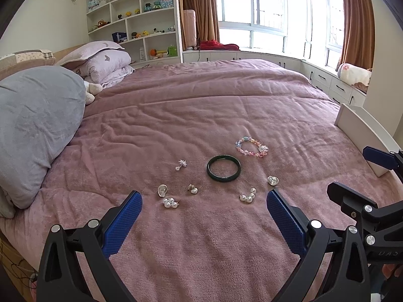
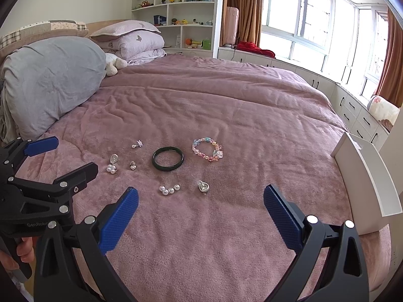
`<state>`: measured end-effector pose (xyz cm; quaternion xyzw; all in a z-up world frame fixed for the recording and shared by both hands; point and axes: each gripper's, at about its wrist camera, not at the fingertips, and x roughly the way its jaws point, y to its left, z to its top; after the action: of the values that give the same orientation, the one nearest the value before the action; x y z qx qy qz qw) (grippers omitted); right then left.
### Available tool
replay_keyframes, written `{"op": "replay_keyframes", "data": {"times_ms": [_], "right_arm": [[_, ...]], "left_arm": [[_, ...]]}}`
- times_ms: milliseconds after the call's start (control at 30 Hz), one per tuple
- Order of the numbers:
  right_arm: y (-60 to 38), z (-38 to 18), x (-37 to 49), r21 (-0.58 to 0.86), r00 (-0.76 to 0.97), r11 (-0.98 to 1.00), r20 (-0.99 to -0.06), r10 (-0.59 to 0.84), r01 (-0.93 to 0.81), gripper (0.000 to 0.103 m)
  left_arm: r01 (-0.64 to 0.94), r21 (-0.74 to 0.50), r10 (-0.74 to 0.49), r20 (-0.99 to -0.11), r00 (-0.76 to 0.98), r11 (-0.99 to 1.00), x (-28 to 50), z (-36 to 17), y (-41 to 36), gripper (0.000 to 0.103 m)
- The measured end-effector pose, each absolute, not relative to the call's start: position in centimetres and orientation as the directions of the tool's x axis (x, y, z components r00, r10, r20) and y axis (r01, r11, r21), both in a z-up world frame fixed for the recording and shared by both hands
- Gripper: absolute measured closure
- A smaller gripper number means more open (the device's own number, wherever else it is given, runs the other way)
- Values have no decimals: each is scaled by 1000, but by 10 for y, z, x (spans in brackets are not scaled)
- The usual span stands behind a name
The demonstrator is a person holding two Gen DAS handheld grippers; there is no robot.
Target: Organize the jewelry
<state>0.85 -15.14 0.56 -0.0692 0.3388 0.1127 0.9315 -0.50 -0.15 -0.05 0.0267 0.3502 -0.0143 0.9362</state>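
Jewelry lies on a pink bedspread (image 1: 201, 115). A dark green bangle (image 1: 223, 168) (image 2: 167, 161) sits in the middle, a pastel bead bracelet (image 1: 252, 147) (image 2: 207, 149) beyond it to the right. Small earrings lie around: pearl clusters (image 1: 170, 202) (image 1: 248, 195) (image 2: 169, 189) (image 2: 111, 168), silver shell pieces (image 1: 272, 180) (image 2: 203, 186) (image 1: 161, 190), a flower stud (image 1: 181, 164). My left gripper (image 1: 204, 198) is open and empty, just short of the jewelry. My right gripper (image 2: 201, 195) is open and empty, beside it on the right.
A white open box (image 2: 365, 173) (image 1: 362, 136) stands at the bed's right edge. A grey pillow (image 1: 35, 125) and folded quilts (image 1: 105, 63) lie at the left. Shelves and a window seat are behind the bed.
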Motion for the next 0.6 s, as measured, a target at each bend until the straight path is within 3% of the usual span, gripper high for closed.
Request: {"op": "replay_keyframes", "data": {"times_ms": [600], "right_arm": [[-168, -17, 53, -62, 728, 974, -675, 121, -219, 5]], "left_arm": [[67, 26, -29, -704, 710, 997, 43, -27, 8, 3]]}}
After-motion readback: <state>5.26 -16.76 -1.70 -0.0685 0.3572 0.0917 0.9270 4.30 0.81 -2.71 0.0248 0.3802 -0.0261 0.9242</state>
